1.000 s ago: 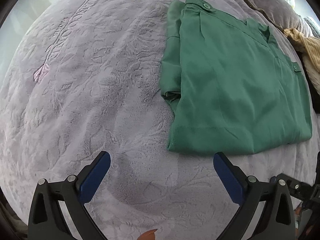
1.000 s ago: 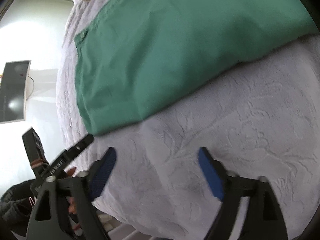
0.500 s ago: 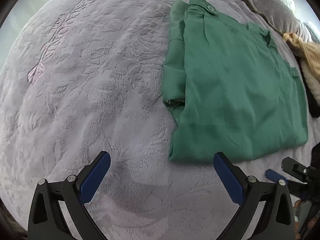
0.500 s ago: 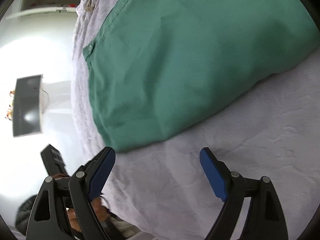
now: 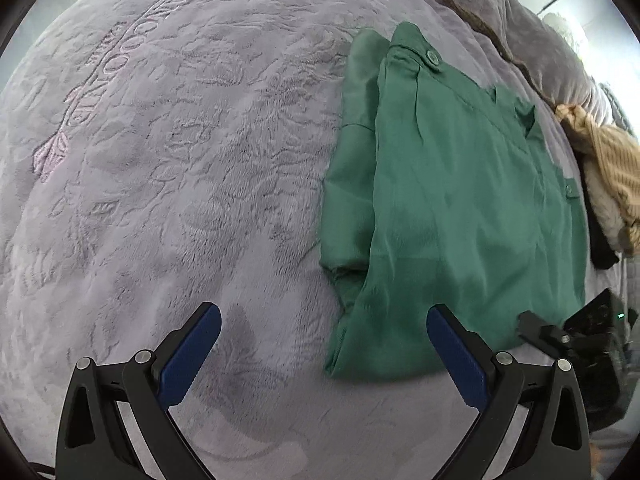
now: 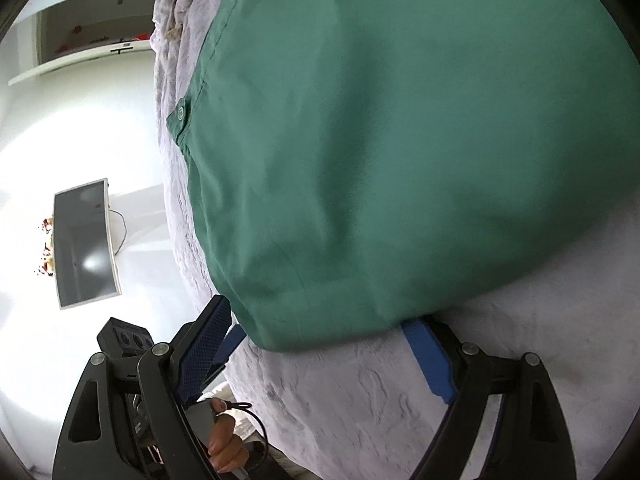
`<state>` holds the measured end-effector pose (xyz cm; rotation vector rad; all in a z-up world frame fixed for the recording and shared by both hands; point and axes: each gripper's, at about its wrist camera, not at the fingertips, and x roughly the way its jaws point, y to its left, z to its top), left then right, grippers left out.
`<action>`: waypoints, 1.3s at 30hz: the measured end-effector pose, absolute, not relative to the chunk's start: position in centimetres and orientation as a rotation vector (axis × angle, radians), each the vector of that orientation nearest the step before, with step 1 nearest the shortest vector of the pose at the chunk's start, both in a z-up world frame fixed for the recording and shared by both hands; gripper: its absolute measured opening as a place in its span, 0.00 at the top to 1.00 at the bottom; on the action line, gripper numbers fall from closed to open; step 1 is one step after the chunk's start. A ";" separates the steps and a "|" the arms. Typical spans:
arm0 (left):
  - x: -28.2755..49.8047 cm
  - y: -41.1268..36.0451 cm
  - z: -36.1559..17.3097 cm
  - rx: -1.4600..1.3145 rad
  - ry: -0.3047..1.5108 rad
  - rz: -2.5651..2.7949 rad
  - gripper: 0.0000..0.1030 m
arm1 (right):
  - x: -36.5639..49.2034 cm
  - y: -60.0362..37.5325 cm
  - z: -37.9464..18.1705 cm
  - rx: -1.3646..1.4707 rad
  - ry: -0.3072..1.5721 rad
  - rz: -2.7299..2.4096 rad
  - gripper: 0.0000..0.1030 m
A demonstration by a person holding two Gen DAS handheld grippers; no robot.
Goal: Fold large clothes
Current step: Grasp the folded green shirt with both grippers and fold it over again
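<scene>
A green button-up shirt (image 5: 460,216), already partly folded with one sleeve tucked along its side, lies flat on a lavender embossed plush blanket (image 5: 180,184) spread over a bed. In the left wrist view the shirt fills the right half of the frame, its hem nearest the camera. The left gripper (image 5: 324,348) hangs above the blanket with its blue pads (image 5: 188,354) spread wide and nothing between them; the shirt's lower corner sits just inside the right-hand pad. The right gripper (image 6: 320,344) is at the shirt's hem, jaws wide apart, one pad tip hidden under the fabric's edge and the other beside it, not pressing on the cloth. A tan knitted garment (image 5: 612,164) is heaped past the shirt's far edge. A wall-mounted screen (image 6: 86,244) shows beyond the bed.
</scene>
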<state>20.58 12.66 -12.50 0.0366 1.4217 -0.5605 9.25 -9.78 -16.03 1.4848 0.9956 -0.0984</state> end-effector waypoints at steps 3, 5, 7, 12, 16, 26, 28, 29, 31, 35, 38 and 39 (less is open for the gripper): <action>20.8 12.8 -12.9 0.012 1.431 -0.566 0.00 | 9.8 -9.6 -16.6 1.542 0.956 -0.102 0.14; 20.7 12.8 -13.2 0.005 1.437 -0.562 0.00 | 10.3 -9.6 -16.9 1.578 0.908 -0.086 0.14; 20.7 12.7 -13.4 -0.011 1.439 -0.565 0.00 | 10.7 -9.5 -17.0 1.605 0.863 -0.068 0.14; 21.9 12.2 -13.3 -0.116 1.442 -0.637 0.00 | 10.6 -9.2 -18.2 1.703 0.818 -0.070 0.22; 23.2 11.6 -13.5 -0.200 1.468 -0.689 0.00 | 10.5 -9.4 -18.1 1.776 0.764 0.051 0.80; 26.2 7.0 -13.8 -0.457 1.559 -0.920 0.00 | 11.1 -11.4 -11.5 1.552 0.716 0.249 0.89; 26.3 4.9 -13.7 -0.482 1.568 -0.986 0.00 | 11.4 -11.0 -11.5 1.501 0.773 0.246 0.89; 26.2 4.0 -13.6 -0.471 1.570 -1.001 0.00 | 11.4 -10.4 -11.9 1.475 0.817 0.241 0.89; 25.8 1.8 -13.7 -0.389 1.567 -0.995 0.00 | 11.0 -9.3 -12.7 1.450 0.889 0.228 0.89; 25.1 0.3 -15.1 -0.264 1.585 -0.915 0.06 | 9.5 -8.4 -12.8 1.318 1.057 0.221 0.79; 24.8 0.5 -15.1 -0.229 1.567 -0.898 0.07 | 7.7 -9.2 -10.8 1.138 1.147 0.205 0.51; 24.7 0.4 -14.9 -0.221 1.559 -0.894 0.07 | 7.3 -9.7 -10.3 1.107 1.150 0.191 0.42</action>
